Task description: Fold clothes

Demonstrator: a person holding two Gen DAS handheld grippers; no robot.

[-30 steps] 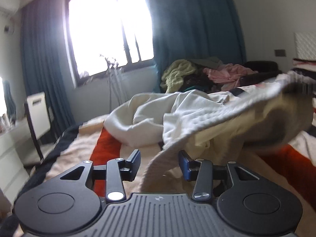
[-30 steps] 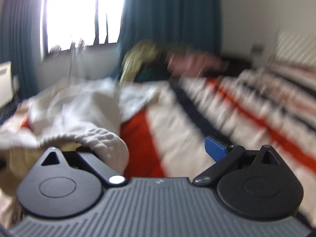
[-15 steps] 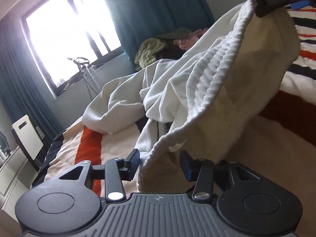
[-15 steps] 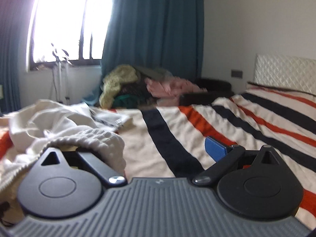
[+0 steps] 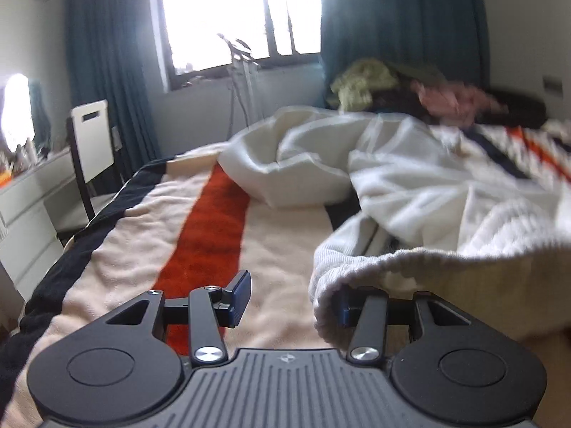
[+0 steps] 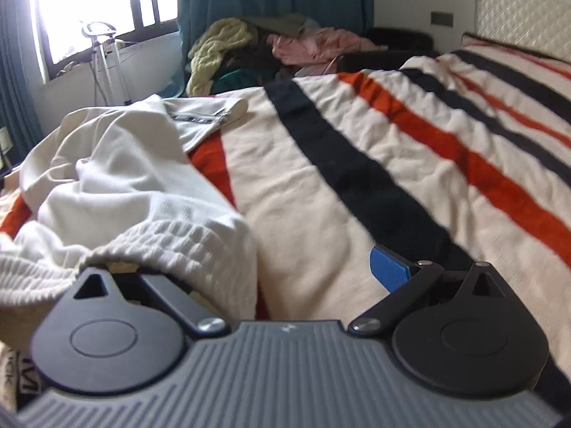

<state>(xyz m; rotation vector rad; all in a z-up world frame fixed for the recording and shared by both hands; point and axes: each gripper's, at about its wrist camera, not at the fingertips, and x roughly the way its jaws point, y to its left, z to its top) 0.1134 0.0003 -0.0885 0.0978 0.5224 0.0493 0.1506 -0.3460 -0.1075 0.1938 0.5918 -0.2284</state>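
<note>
A cream-white garment [image 5: 410, 178] with a ribbed hem lies crumpled on the striped bed blanket [image 5: 200, 235]. In the left wrist view my left gripper [image 5: 291, 301] is open; the ribbed hem [image 5: 357, 264] drapes over its right finger [image 5: 342, 308], and the left finger [image 5: 241, 296] is bare. In the right wrist view my right gripper [image 6: 285, 271] is open wide; the garment [image 6: 117, 178] hangs over its left finger, hiding the tip, and the blue pad of the right finger [image 6: 389, 267] is free above the blanket [image 6: 357, 164].
A pile of other clothes [image 6: 249, 46], yellow-green and pink, sits at the far side of the bed. A white chair [image 5: 92, 142] and white drawers [image 5: 25, 221] stand left of the bed. A window, dark curtains and a padded headboard [image 6: 517, 25] are behind.
The left gripper's jaws have spread apart, and the hem that was between them now lies only over the right finger. The raised garment has dropped onto the bed. The right gripper stays open.
</note>
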